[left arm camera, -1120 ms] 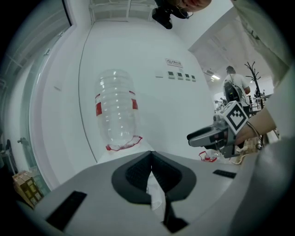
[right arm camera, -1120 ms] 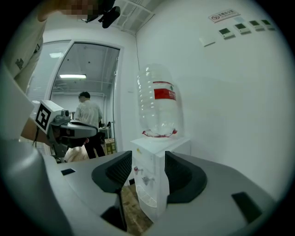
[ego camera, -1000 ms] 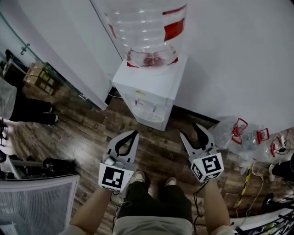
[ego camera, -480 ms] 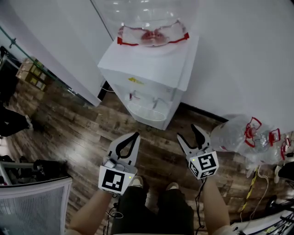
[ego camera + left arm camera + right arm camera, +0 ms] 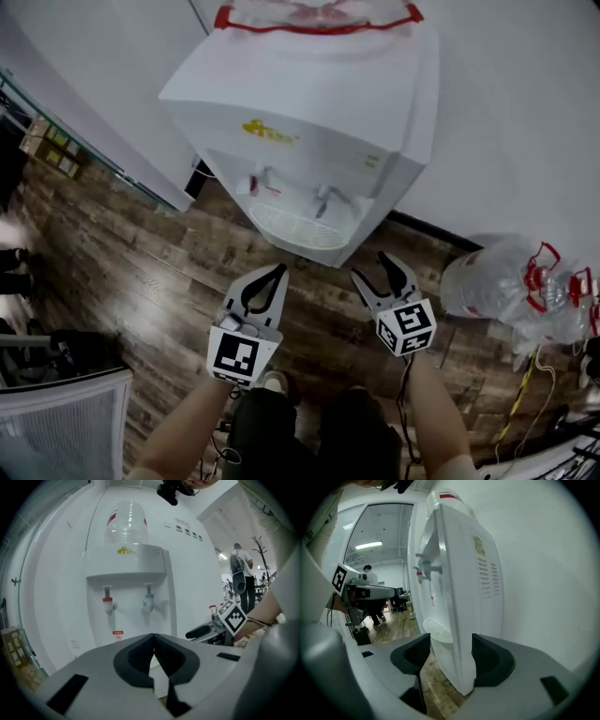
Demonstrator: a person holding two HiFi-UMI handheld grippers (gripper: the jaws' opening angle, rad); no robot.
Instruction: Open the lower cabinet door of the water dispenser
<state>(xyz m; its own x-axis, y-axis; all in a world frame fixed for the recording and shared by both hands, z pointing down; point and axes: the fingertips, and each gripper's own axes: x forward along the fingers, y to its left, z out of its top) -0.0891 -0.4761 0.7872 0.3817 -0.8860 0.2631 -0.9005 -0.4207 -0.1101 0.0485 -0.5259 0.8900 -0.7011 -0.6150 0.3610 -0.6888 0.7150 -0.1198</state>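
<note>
The white water dispenser [image 5: 309, 103] stands against the wall, with a red tap [image 5: 108, 603] and a blue tap [image 5: 148, 601] above a round drip tray [image 5: 300, 225]. In the head view the tray's overhang hides its lower cabinet front. In the left gripper view a strip of lower front panel [image 5: 133, 632] shows above the jaws. My left gripper [image 5: 278, 271] is shut on nothing, a short way in front of the dispenser. Beside it my right gripper [image 5: 370, 267] stands open and empty. The right gripper [image 5: 450, 641] looks along the dispenser's side corner [image 5: 459, 597], without touching it.
Empty water bottles [image 5: 506, 277] with red caps lie on the wooden floor [image 5: 141, 253] at the right, next to cables [image 5: 525, 384]. A mesh chair back [image 5: 56, 422] is at the lower left. A glass partition [image 5: 84, 141] runs along the left. A person [image 5: 239, 569] stands far behind.
Both grippers and the head camera have sunk toward the floor. The dispenser now fills more of the head view and its bottle has slid off the top edge.
</note>
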